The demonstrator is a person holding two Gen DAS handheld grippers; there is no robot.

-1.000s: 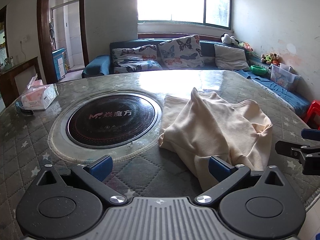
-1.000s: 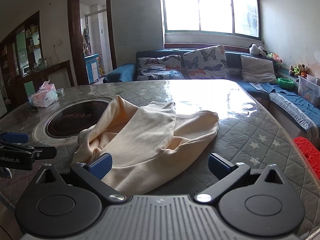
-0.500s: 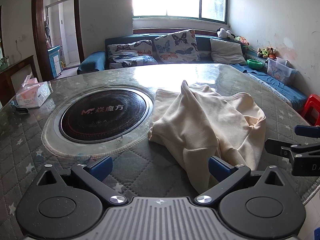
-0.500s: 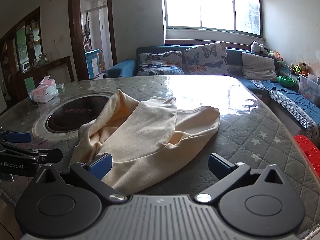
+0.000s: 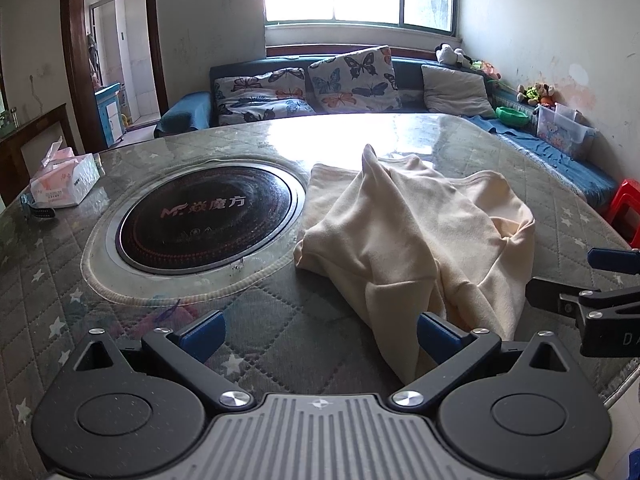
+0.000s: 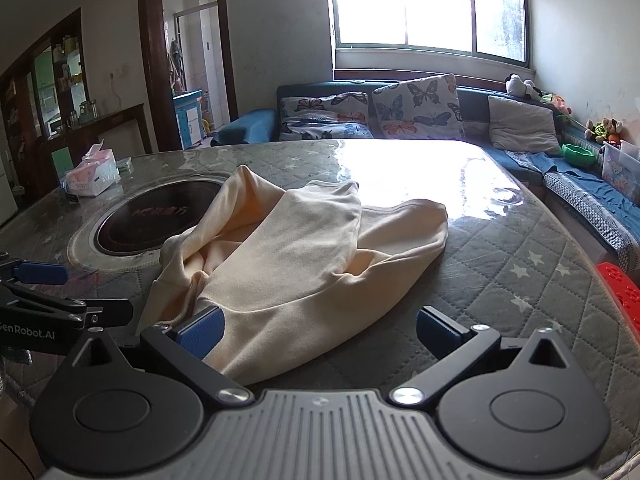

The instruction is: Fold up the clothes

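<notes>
Crumpled cream fabric garment (image 5: 416,248) heaped ahead of both tongs, long axis running away, peak pointing up. Left gripper (image 5: 318,334) and right gripper (image 6: 320,326) spread wide, empty.

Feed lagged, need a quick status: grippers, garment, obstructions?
Left gripper and right gripper open, holding nothing. Cream garment crumpled on table, unfolded. Nothing blocking.

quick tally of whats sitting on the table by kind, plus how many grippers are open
cream garment: 1
tissue pack: 1
small dark item beside the tissue pack, too small to identify: 1
built-in round cooktop: 1
open grippers: 2, the left gripper and the right gripper, both empty
total: 4 things on the table, 2 grippers
</notes>
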